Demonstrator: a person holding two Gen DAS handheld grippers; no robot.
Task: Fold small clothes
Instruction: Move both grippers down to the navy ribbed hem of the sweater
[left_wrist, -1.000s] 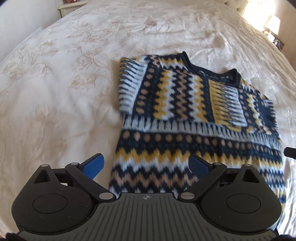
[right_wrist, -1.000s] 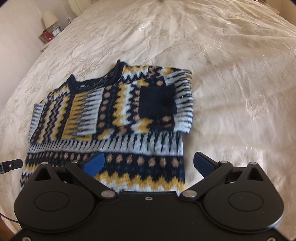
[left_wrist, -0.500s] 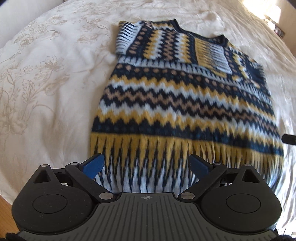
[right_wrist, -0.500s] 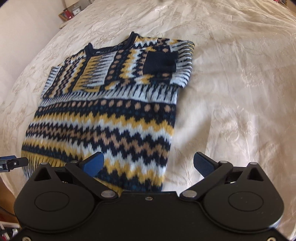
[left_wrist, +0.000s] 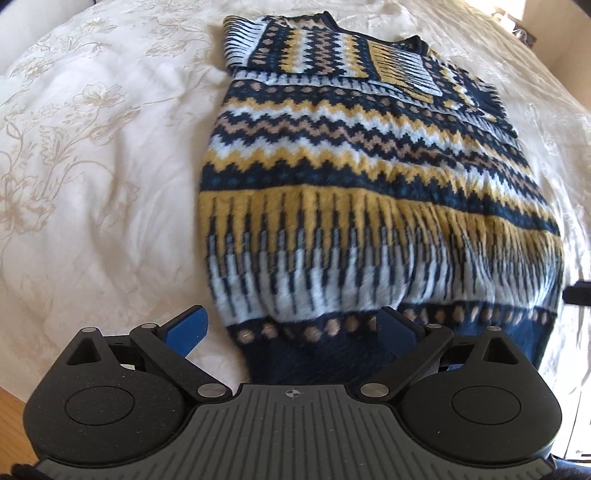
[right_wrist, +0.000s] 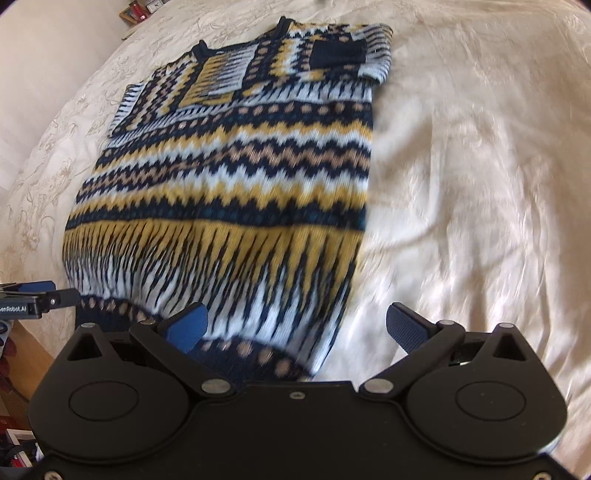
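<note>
A navy, yellow, white and tan patterned knit sweater (left_wrist: 369, 177) lies flat on the bed, both sleeves folded in over the chest, neckline at the far end. Its dark hem hangs at the bed's near edge. My left gripper (left_wrist: 291, 328) is open over the hem's left corner, blue pads spread wide with the knit between them. In the right wrist view the same sweater (right_wrist: 236, 177) fills the left half. My right gripper (right_wrist: 295, 326) is open over the hem's right corner. The left gripper's tip (right_wrist: 37, 295) shows at the left border there.
A cream floral bedspread (left_wrist: 92, 147) covers the bed all around the sweater; wide bare cover (right_wrist: 480, 166) lies to the right. Wooden floor (left_wrist: 11, 417) shows below the near bed edge. A bedside shelf with small items (right_wrist: 138, 9) stands far off.
Both grippers have drawn back toward the near bed edge, from over the sweater's middle down to its hem. Both stayed open. The sweater has not moved.
</note>
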